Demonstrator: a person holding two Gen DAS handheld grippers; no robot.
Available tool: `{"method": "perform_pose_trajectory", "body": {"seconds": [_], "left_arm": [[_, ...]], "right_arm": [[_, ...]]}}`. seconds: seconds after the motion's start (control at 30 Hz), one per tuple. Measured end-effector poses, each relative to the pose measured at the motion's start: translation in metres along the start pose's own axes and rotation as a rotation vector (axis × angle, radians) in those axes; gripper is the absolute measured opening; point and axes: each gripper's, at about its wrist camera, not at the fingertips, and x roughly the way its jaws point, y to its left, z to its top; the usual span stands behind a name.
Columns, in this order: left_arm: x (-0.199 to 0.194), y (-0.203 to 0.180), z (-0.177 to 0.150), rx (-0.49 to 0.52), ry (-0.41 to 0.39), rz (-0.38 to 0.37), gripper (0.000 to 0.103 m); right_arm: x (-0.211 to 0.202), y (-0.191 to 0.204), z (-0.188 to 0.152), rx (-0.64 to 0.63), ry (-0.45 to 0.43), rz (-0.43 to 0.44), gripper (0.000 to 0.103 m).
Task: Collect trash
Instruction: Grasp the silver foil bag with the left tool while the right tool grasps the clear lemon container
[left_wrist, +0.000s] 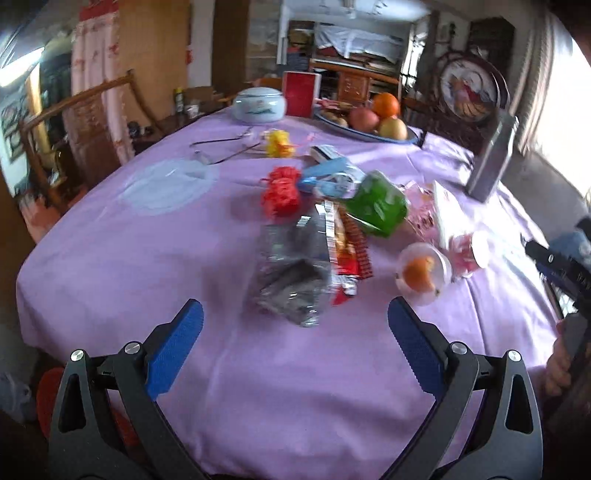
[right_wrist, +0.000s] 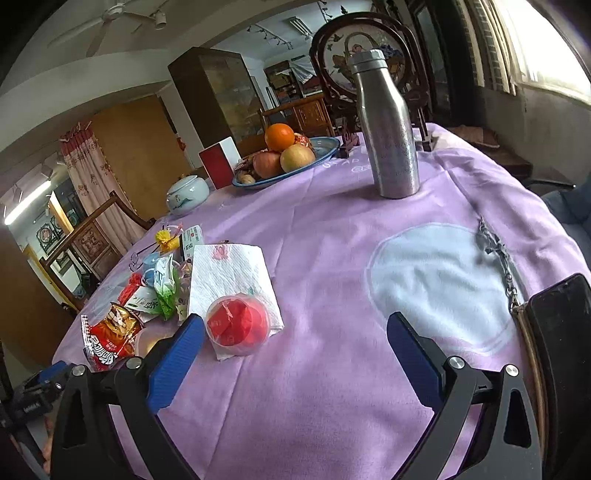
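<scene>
On the middle of the tabletop (left_wrist: 110, 258), which a lilac cloth covers, the trash lies in a loose heap: a crumpled clear plastic bag (left_wrist: 288, 280) nearest to the left claw (left_wrist: 295, 321), a red snack wrapper (left_wrist: 347, 254) touching its right side, a green packet (left_wrist: 380, 206) behind that, and a red crumpled ball (left_wrist: 280, 192) and a blue wrapper (left_wrist: 332, 177) further back. To the right of the heap are a clear cup with orange peel (left_wrist: 421, 273) and a clear cup with red pieces (right_wrist: 238, 325), which stands on a white paper napkin (right_wrist: 229, 273). Both claws hang above the cloth with their blue fingers wide apart and nothing between them; the right claw (right_wrist: 295, 325) is just beside the cup with red pieces. Further away stand a steel bottle (right_wrist: 388, 129), a fruit plate (right_wrist: 325, 155), a red box (right_wrist: 218, 162) and a lidded white bowl (left_wrist: 258, 105).
</scene>
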Motion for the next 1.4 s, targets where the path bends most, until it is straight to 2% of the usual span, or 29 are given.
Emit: {"method": "perform_pose_trajectory", "body": {"seconds": [0.27,0.37,0.53,0.57,0.6,0.67,0.7,0.73,0.87,0.93,1.07,1.23,1.3,1.33,1.37,1.4], "left_arm": [[0.033,-0.003,0.026,0.034,-0.015,0.04,0.096],[0.048,0.002,0.037,0.034,0.032,-0.019,0.096],[0.065,-0.004,0.034,0.039,0.093,-0.07,0.094],[0.065,-0.005,0.032,0.034,0.088,-0.073,0.083],[0.065,-0.004,0.03,0.028,0.083,-0.083,0.063],[0.061,0.0,0.028,-0.005,0.08,-0.119,0.053],[0.056,0.006,0.027,-0.036,0.064,-0.135,0.042],[0.05,0.011,0.027,-0.053,0.051,-0.144,0.037],[0.029,0.029,0.026,-0.09,0.011,-0.142,0.037],[0.021,0.037,0.024,-0.095,0.0,-0.123,0.037],[0.012,0.052,0.018,-0.116,-0.01,-0.096,0.037],[-0.003,0.075,0.012,-0.15,-0.04,-0.08,0.037],[-0.008,0.084,0.01,-0.166,-0.047,-0.074,0.037],[-0.01,0.089,0.01,-0.171,-0.05,-0.07,0.037],[-0.013,0.095,0.009,-0.18,-0.055,-0.063,0.037],[-0.015,0.099,0.009,-0.185,-0.058,-0.06,0.037]], "right_arm": [[0.0,0.002,-0.001,-0.002,0.011,0.01,0.097],[0.001,0.003,-0.001,-0.004,0.016,0.013,0.097],[0.001,0.007,-0.002,-0.026,0.017,0.022,0.097],[0.0,0.009,-0.002,-0.035,0.016,0.026,0.097],[0.0,0.01,-0.002,-0.04,0.015,0.028,0.097],[-0.002,0.014,-0.003,-0.058,0.01,0.045,0.097],[-0.004,0.017,-0.003,-0.07,0.003,0.057,0.097],[-0.006,0.019,-0.004,-0.081,-0.006,0.068,0.097],[-0.015,0.04,-0.011,-0.14,-0.033,0.172,0.097],[-0.013,0.059,-0.016,-0.185,-0.009,0.211,0.095],[0.006,0.102,-0.024,-0.253,0.084,0.251,0.088],[0.046,0.132,-0.021,-0.263,0.193,0.182,0.081],[0.063,0.134,-0.019,-0.238,0.24,0.155,0.075],[0.071,0.134,-0.02,-0.224,0.262,0.153,0.062],[0.075,0.133,-0.021,-0.219,0.274,0.154,0.034],[0.08,0.133,-0.021,-0.203,0.29,0.161,0.032]]}}
